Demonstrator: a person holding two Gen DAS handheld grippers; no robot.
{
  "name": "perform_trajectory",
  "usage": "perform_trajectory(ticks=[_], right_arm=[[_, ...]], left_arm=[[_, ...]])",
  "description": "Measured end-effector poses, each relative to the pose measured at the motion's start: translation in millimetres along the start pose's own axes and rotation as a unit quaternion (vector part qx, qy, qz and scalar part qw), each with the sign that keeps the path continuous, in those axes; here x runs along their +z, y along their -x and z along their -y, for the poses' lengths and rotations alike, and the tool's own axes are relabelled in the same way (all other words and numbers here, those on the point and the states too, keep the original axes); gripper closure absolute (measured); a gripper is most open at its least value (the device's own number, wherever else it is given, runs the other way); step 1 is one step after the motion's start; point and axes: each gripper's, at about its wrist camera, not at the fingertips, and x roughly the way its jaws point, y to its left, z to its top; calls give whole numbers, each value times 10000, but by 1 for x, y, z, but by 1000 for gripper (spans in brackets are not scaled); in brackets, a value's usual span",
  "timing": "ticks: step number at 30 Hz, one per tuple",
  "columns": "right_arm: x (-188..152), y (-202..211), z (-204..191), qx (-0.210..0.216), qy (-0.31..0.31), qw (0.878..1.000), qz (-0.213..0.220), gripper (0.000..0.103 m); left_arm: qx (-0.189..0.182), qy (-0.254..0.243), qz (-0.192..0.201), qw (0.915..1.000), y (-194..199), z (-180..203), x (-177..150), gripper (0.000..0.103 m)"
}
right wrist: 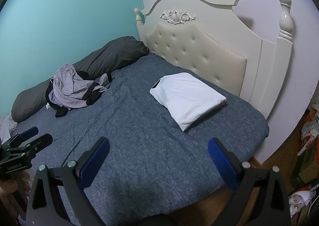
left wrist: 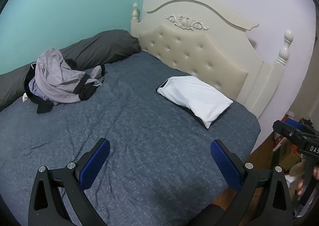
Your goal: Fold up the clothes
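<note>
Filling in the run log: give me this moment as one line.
stage: not started | left gripper: open, empty | right gripper: open, empty | clothes pile: crumpled, far side of bed | folded white garment: near headboard

Two bits of lettering can be read, both on gripper bodies, both white on black.

Right edge of the left wrist view: the right gripper [left wrist: 283, 126] carries "DAS" on its body; the rest of the word runs out of frame.

Lower left of the right wrist view: the left gripper [right wrist: 37, 135] carries "GenRobot.AI" on its mounting block, small and tilted.

Boxes [right wrist: 308, 158] on the floor at the right edge of the right wrist view show red print, too small and blurred to read.
</note>
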Motion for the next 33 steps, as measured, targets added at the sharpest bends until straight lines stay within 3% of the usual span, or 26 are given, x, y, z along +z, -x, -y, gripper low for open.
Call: perform_trajectory(ticks=[33], right_arm=[[-7,9,-9,10,116,9999,116,3]], left_arm=[[196,-12,310,9993,23,-2,-7,0]])
